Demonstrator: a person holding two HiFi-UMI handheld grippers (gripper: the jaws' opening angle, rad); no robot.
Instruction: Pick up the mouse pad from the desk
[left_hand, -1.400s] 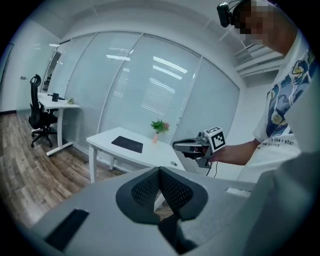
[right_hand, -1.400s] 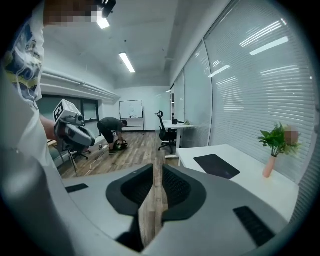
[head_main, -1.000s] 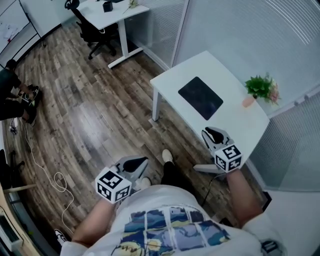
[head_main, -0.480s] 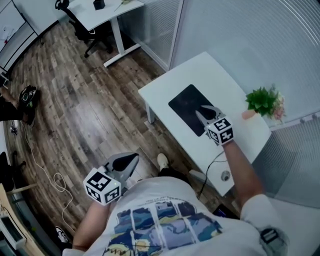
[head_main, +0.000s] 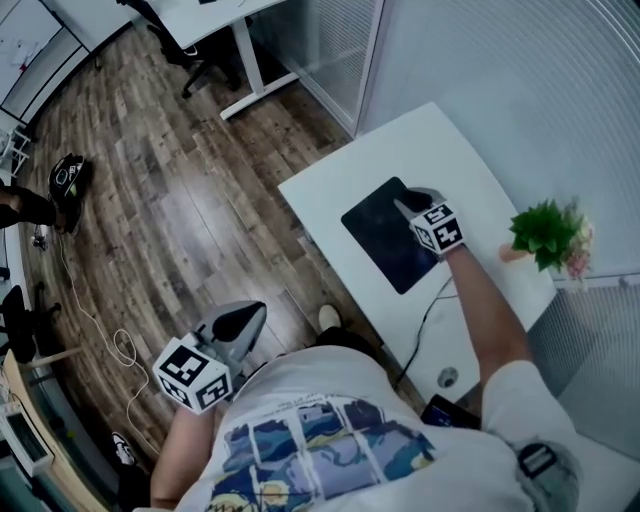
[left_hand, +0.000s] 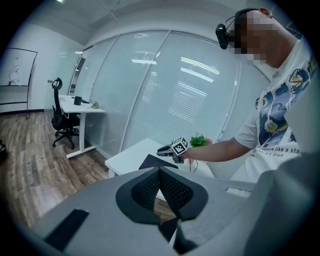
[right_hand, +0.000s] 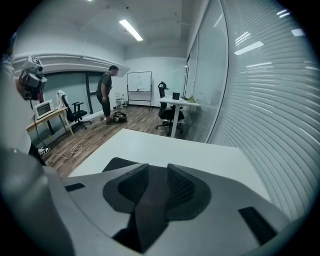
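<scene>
A black mouse pad (head_main: 385, 240) lies flat on the white desk (head_main: 440, 150). My right gripper (head_main: 408, 203) hovers over the pad's far right edge, pointing down at it. Its jaws are opening, and a narrow gap shows between them with nothing in it. In the right gripper view the right gripper (right_hand: 157, 167) covers most of the pad (right_hand: 117, 164), which peeks out at the left. My left gripper (head_main: 250, 312) hangs over the wooden floor, well short of the desk, jaws together and empty. In the left gripper view the left gripper (left_hand: 160, 170) points toward the desk and pad (left_hand: 152, 161).
A potted green plant (head_main: 548, 230) stands at the desk's right end. Glass partition walls run behind the desk. A second white desk (head_main: 230, 15) with an office chair (head_main: 170, 45) stands further off. A bag (head_main: 68, 175) and a cable (head_main: 110, 335) lie on the floor. A person (right_hand: 106, 92) stands far off.
My right gripper moved from the desk's near edge forward across it to the pad's far right edge. The left gripper stayed low over the floor, drifting a little left.
</scene>
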